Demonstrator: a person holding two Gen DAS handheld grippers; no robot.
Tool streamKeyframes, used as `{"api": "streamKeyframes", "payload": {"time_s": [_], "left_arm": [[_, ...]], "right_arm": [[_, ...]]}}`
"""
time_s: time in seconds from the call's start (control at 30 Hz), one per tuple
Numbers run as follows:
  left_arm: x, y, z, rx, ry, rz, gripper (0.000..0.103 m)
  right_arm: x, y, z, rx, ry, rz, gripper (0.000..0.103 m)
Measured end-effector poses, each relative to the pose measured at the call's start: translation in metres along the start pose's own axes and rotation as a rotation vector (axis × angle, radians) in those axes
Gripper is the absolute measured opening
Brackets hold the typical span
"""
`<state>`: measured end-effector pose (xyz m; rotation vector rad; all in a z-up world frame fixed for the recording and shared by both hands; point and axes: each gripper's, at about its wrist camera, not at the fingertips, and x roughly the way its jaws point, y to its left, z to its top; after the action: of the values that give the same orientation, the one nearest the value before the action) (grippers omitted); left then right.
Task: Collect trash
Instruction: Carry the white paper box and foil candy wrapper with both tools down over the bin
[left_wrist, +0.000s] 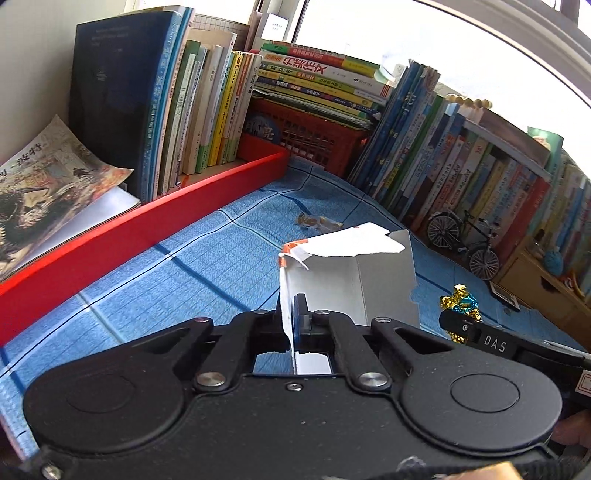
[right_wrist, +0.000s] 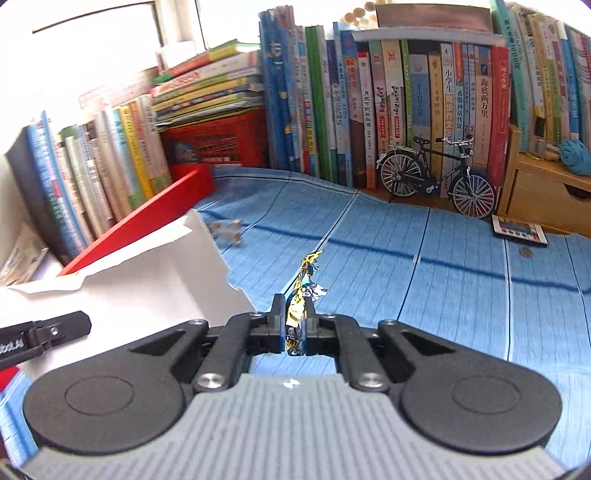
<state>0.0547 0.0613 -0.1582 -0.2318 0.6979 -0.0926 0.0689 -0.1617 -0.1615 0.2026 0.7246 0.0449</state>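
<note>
Your left gripper (left_wrist: 290, 314) is clamped on the edge of the torn white box (left_wrist: 351, 273), held above the blue cloth (left_wrist: 184, 266), while your right gripper (right_wrist: 295, 317) pinches the gold foil wrapper (right_wrist: 301, 295), and a small crumpled wrapper (left_wrist: 317, 222) lies on the cloth beyond.

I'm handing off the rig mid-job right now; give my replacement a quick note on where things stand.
Left gripper: shut on a wall of the torn white box, held off the blue mat.
Right gripper: shut on the gold-and-blue foil wrapper, beside the box.
Done: both pieces picked up.
Left: one pale wrapper lies on the mat near the red crate. No bin in view.
</note>
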Motion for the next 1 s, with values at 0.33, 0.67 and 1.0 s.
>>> {"api": "streamKeyframes", "payload": {"time_s": [0.33,0.67,1.0], "left_arm": [[-0.082,0.036,-0.016,0.067,-0.009,-0.051,0.000],[-0.146,0.097,-0.027,0.060,-0.025,-0.032,0.000],[-0.216,0.172,-0.054,0.029,0.003,0.032,0.000]], "right_arm": [[-0.068,0.049,-0.045,0.020,0.011,0.041,0.011],[-0.105,0.110,-0.086,-0.013,0.037,0.101,0.011],[-0.140,0.172,-0.126,-0.050,0.063,0.180,0.011]]}}
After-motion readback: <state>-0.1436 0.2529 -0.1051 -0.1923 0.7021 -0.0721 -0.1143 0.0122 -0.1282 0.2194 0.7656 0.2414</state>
